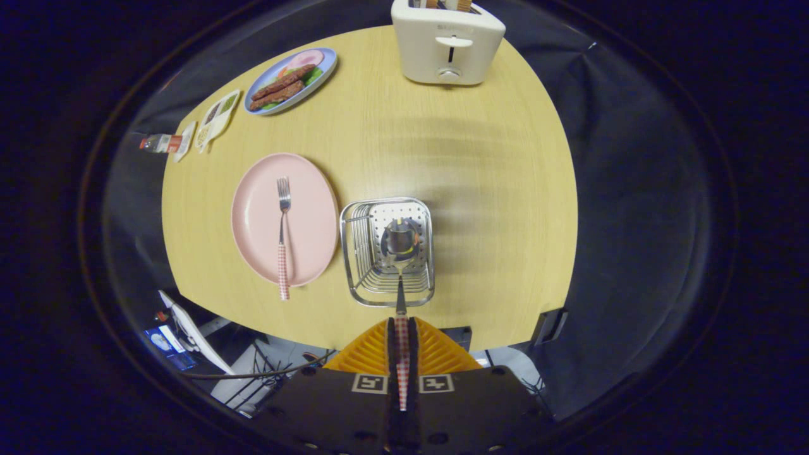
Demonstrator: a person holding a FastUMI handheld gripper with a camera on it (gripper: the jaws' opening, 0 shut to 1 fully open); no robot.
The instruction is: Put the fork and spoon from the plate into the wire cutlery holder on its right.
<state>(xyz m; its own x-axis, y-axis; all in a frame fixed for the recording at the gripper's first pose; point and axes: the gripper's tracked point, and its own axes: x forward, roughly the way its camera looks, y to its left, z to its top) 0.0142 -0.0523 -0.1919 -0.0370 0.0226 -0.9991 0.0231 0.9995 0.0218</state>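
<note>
Over the wire holder (387, 251) on the table (493, 189), claw (402, 328) pinched shut on spoon (401, 253) handle, bowl pointing straight ahead into the holder. Fork (282, 237) lies lengthwise on pink plate (253, 221) left of holder, tines pointing away, checked handle overhanging the near rim.

Your spoon (402, 253), checked handle, hangs bowl-first over the wire cutlery holder (387, 251) at frame centre. The matching fork (282, 235) lies lengthwise on the pink plate (256, 221) left of it.
</note>
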